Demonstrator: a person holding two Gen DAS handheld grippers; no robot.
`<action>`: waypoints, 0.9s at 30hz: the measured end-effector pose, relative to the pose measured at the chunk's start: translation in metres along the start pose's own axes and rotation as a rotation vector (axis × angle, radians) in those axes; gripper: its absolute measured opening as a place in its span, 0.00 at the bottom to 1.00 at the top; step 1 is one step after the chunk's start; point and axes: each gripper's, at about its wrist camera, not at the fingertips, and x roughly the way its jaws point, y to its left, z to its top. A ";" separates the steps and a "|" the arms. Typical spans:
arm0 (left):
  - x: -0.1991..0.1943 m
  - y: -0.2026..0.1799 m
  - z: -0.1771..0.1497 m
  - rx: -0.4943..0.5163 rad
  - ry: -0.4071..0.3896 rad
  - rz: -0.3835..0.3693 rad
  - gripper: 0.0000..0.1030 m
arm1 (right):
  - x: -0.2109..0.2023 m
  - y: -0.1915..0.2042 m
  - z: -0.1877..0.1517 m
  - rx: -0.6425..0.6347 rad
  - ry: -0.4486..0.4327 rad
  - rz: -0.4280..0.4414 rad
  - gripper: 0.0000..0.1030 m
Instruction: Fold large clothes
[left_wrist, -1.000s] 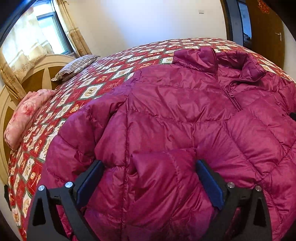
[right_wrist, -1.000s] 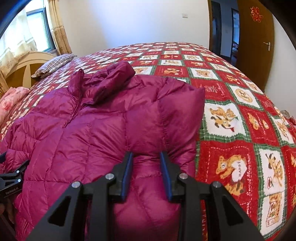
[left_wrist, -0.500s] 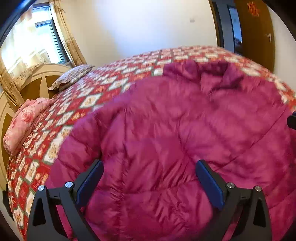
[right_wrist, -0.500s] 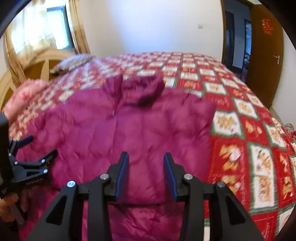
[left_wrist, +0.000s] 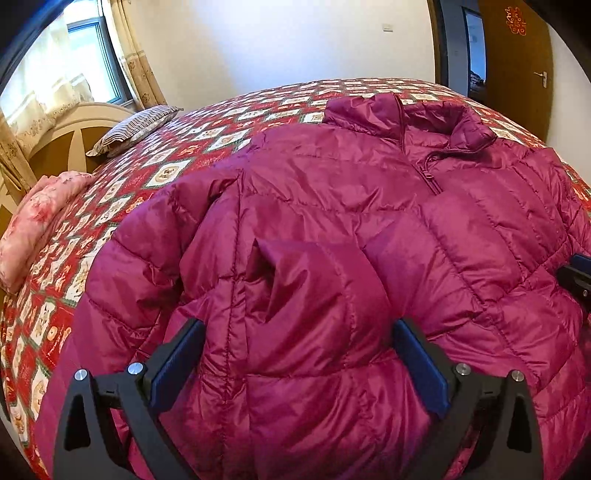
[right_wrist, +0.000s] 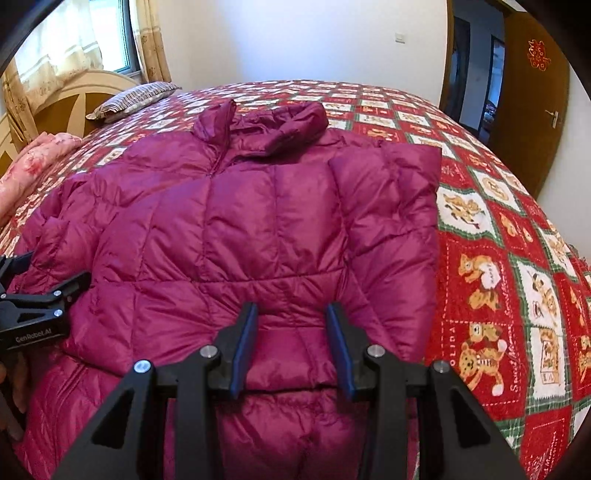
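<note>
A magenta puffer jacket (left_wrist: 332, 192) lies front up on the bed, collar (right_wrist: 266, 122) at the far end. Both sleeves are folded in over its front. The left sleeve (left_wrist: 306, 288) lies with its cuff towards the zip. My left gripper (left_wrist: 297, 339) stands wide open with that sleeve bulging between its fingers. The right sleeve (right_wrist: 388, 221) lies flat along the jacket's right edge. Low over the jacket's lower front, my right gripper (right_wrist: 291, 325) is partly open, its blue pads clear of the fabric. The left gripper (right_wrist: 37, 295) also shows at the right wrist view's left edge.
A red patchwork quilt (right_wrist: 498, 258) covers the bed, with bare room right of the jacket. A striped pillow (left_wrist: 133, 129) and pink bedding (left_wrist: 37, 221) lie by the wooden headboard (left_wrist: 62, 144) at the left. A brown door (right_wrist: 532, 92) stands open at the far right.
My right gripper's jaws have widened off the sleeve fabric they pinched, and it has drawn back and left over the jacket. The left gripper has stayed wide open, a little further from the cuff.
</note>
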 end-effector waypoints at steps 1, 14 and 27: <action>0.000 0.000 -0.001 0.001 0.000 0.001 0.99 | 0.000 0.000 0.000 0.000 0.001 -0.001 0.41; 0.000 0.000 -0.001 0.001 0.000 0.001 0.99 | 0.002 0.005 -0.001 -0.024 0.005 -0.031 0.41; 0.000 -0.001 0.001 0.013 0.003 0.010 0.99 | 0.003 0.011 0.001 -0.053 0.015 -0.064 0.41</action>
